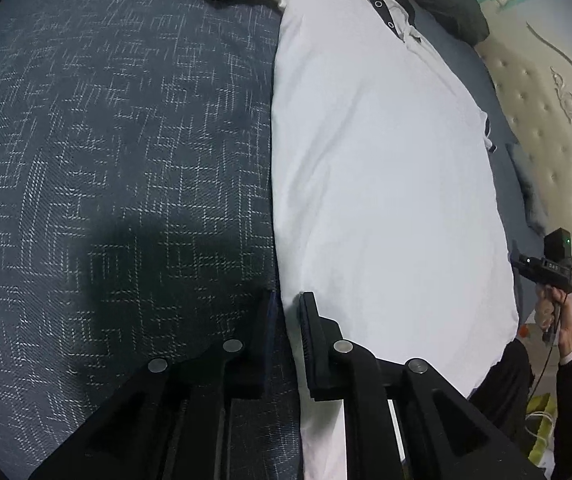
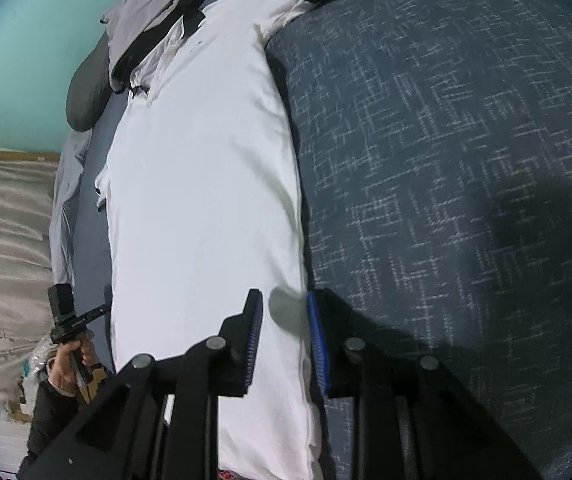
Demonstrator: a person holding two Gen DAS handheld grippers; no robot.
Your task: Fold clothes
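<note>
Both claws (image 1: 286, 300) (image 2: 284, 300) released astride white shirt (image 1: 386, 180) edges on patterned bedspread (image 1: 126, 140).

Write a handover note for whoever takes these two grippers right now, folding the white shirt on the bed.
Left gripper: open, straddling the shirt's left edge near the hem.
Right gripper: open, over the right edge near the hem; nothing held.
White shirt: lying flat on the blue bedspread, collar far end, sleeves out.
Done: shirt laid out.
Left: all folds, as far as visible.
</note>
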